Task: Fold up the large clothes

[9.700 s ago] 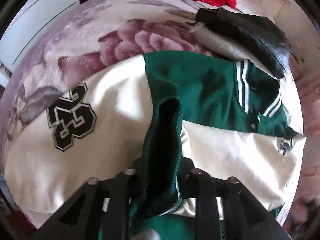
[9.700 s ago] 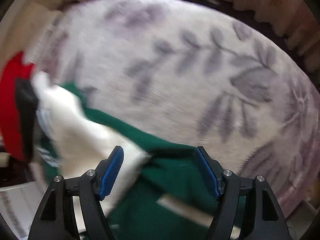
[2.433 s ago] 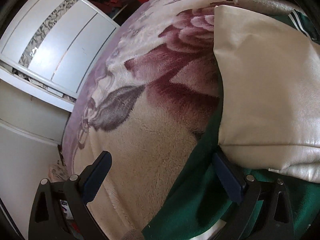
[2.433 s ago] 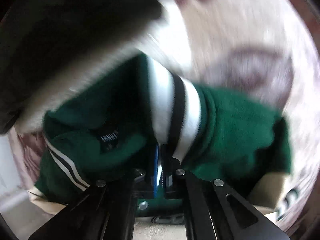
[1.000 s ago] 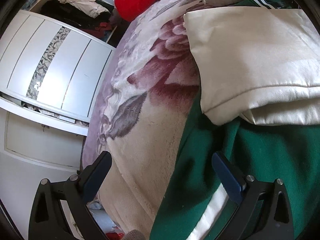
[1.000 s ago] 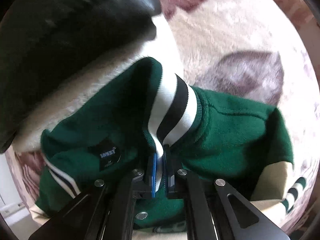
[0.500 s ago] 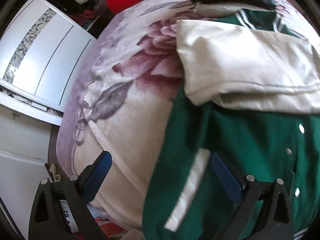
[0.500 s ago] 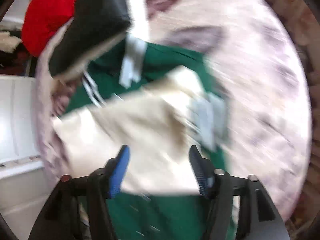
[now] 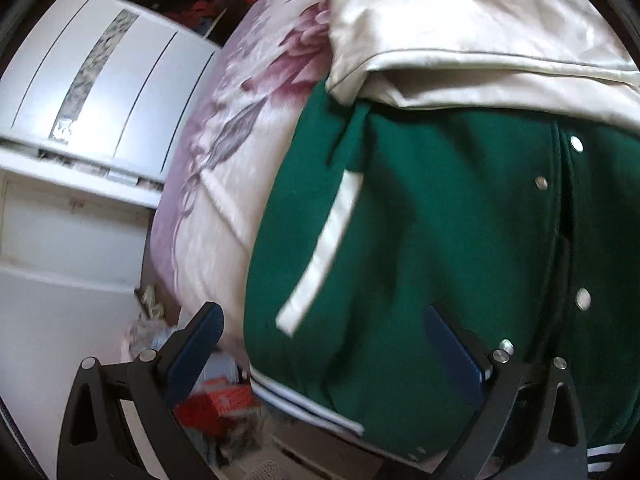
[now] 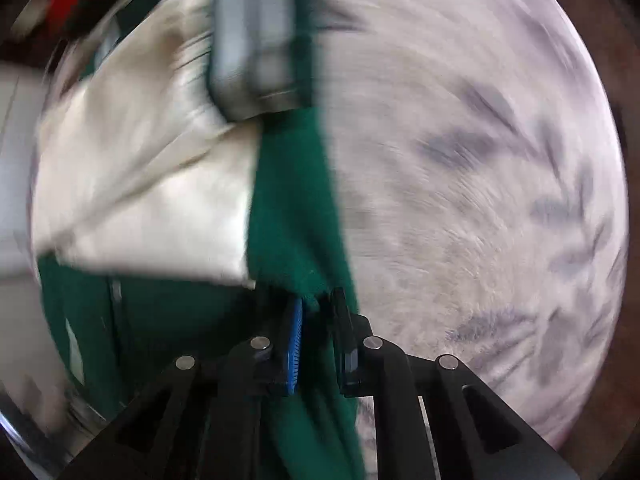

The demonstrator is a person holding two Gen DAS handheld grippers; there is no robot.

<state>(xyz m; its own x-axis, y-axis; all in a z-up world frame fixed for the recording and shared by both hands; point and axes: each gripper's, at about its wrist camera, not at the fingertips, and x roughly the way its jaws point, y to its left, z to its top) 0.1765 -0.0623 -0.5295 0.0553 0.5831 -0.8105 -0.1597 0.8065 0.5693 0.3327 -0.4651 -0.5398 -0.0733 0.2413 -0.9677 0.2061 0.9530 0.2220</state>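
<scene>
Right gripper, newly at jacket edge.

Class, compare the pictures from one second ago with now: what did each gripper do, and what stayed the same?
The right gripper let go of the striped collar, shifted to the green jacket side edge and is closing on it. The left gripper slid toward the hem. It stays open; the cream sleeve stays folded across.

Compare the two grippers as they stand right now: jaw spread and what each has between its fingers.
The left gripper stands wide open, its blue-padded fingers hovering over the green varsity jacket with cream sleeves, gripping nothing. The right gripper is nearly closed, its jaws closing with a fold of the jacket's green fabric between them. Both are black, blue-padded and aimed down at the same jacket on the floral blanket.
</scene>
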